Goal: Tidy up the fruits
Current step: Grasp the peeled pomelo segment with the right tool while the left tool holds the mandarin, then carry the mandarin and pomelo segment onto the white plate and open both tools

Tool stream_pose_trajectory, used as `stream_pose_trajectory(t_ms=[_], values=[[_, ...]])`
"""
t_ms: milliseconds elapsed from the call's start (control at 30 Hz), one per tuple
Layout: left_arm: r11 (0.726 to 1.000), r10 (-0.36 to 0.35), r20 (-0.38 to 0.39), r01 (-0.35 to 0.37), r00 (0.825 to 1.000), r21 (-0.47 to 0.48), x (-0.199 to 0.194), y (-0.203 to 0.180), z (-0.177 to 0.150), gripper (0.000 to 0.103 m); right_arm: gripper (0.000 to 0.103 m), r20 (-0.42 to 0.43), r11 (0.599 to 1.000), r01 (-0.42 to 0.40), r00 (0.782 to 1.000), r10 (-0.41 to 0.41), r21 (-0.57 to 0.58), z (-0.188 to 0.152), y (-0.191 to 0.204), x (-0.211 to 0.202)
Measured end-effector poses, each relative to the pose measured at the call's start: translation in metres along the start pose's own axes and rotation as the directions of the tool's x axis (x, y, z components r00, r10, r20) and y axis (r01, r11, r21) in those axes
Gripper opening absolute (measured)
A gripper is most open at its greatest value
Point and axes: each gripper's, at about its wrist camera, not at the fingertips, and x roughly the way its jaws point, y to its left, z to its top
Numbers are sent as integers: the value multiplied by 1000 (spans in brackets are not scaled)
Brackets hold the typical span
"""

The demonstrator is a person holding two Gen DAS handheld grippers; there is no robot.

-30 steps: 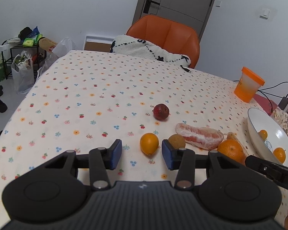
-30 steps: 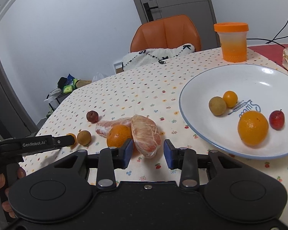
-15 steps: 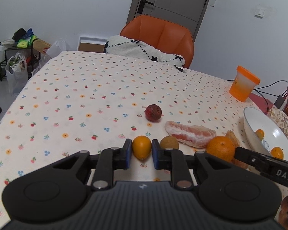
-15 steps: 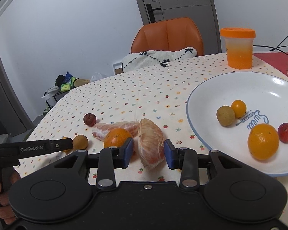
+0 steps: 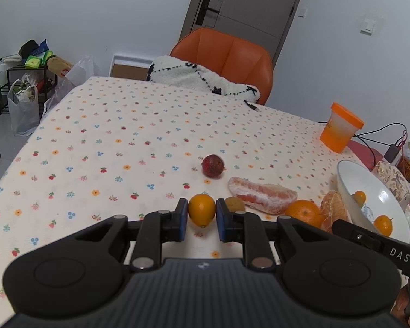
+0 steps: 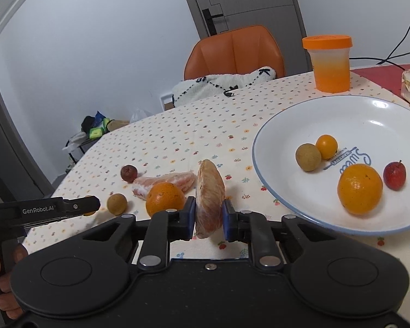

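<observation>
A: Where's the fruit relative to the white plate point(image 6: 262, 164)?

B: The peeled pomelo segment point(image 6: 210, 198) stands on edge just left of the plate's rim, clamped between the right gripper point(image 6: 209, 220) pads, which press its two broad faces. Further from the plate, the small orange citrus point(image 5: 201, 210) sits between the left gripper point(image 5: 199, 220) fingers point(image 5: 181, 216), which are closed against both its sides, low over the tablecloth point(image 5: 123, 136).

A: How should the carry go?

B: I'd judge the segment soft, so squeeze no harder than now, lift straight, then travel over the rim and set it on a bare patch, away from the big orange in the plate point(image 6: 359, 189). The citrus is round and could roll out of the pads, so keep them level.

A: What else is left?

B: Away from the plate: a loose orange point(image 6: 165, 199), a second pomelo piece point(image 6: 164, 181), a brown round fruit point(image 6: 117, 204) and a dark red fruit point(image 6: 128, 173) lie on the cloth.
</observation>
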Motion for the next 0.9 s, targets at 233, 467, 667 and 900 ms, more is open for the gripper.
stream_pose_trajectory(t_ms=[233,467,667,900], values=[[999,-42,18,41,999,33,-11,-20,4,20,17,58,1000,-17,998,17,-9,2,3,-19],[996,-68,27,66,997,60,-17,-41,3,20,17,94,999,-40,995,40,0,4,-1,-35],[993,-85,32,82,996,80,-22,-54,5,20,17,125,999,-45,991,43,16,6,-8,-46],[988,-116,39,111,992,108,-24,-75,6,20,17,157,999,-32,987,27,31,7,-17,-61]])
